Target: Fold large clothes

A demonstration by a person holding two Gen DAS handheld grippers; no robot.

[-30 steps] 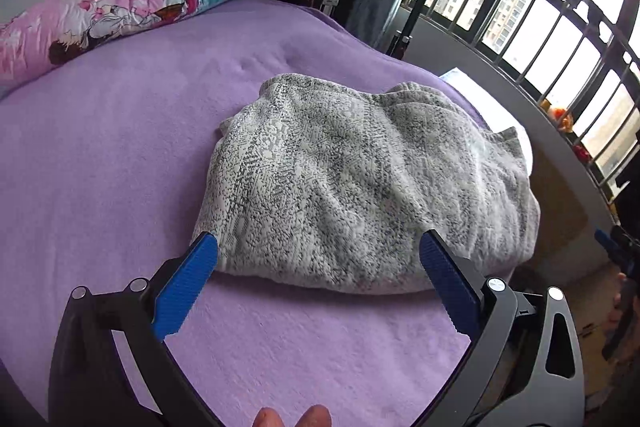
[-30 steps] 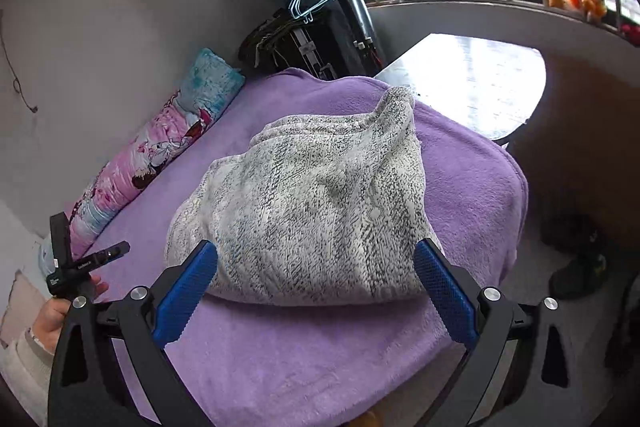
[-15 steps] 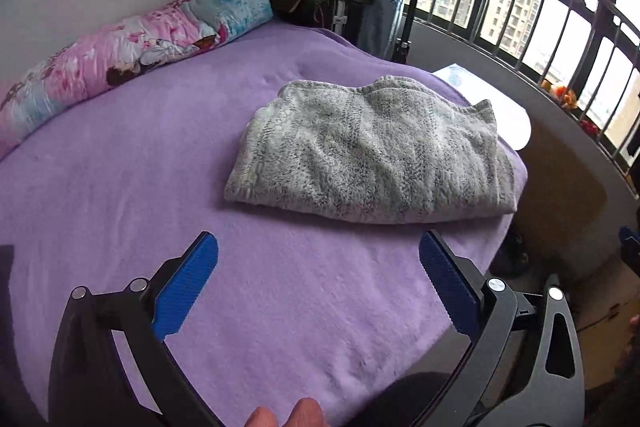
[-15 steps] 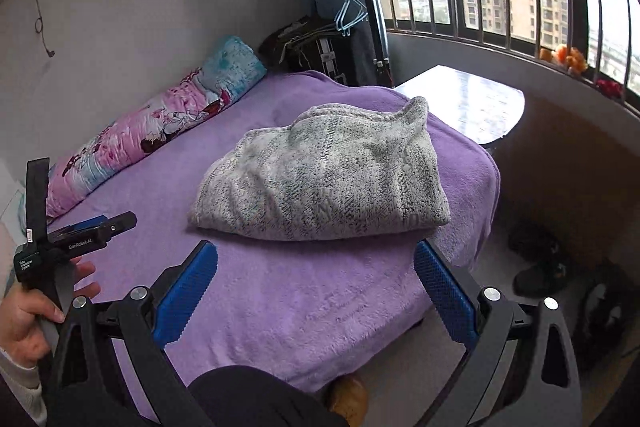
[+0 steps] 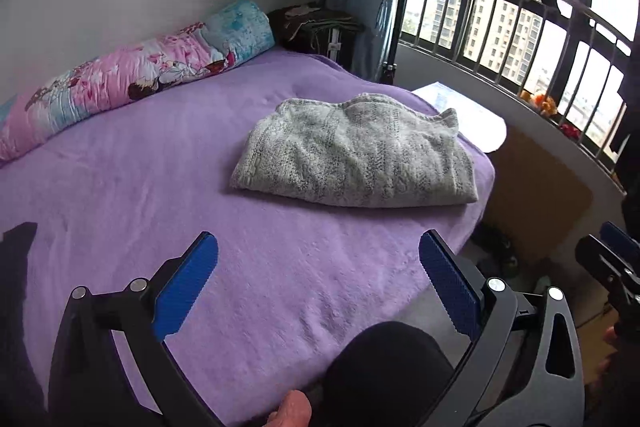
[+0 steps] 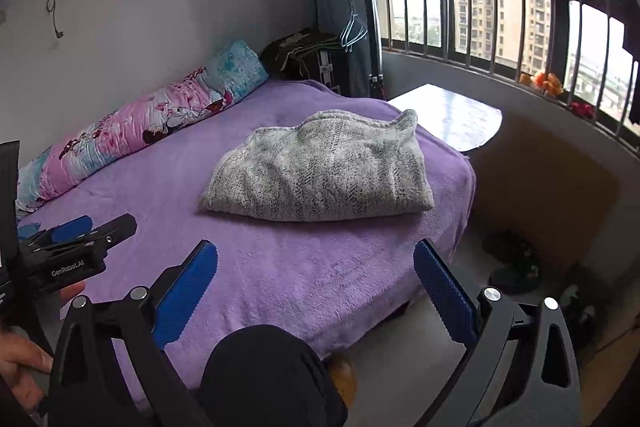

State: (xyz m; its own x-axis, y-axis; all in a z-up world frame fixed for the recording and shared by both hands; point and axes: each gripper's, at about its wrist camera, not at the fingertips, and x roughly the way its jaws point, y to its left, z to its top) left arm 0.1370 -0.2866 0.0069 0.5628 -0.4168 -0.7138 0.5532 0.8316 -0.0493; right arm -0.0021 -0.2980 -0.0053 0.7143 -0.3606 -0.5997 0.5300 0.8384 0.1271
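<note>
Judging by the layout, the fold looked finished: the grey knit garment lay as a compact folded bundle on the purple bed, centre-right of the left wrist frame, near the bed's window-side edge. Left gripper and right gripper both sat low in frame, jaws spread wide, holding nothing, well apart from the bundle. Next move, if any: only a tidy of the loose upper-right corner, or fetching another garment.
</note>
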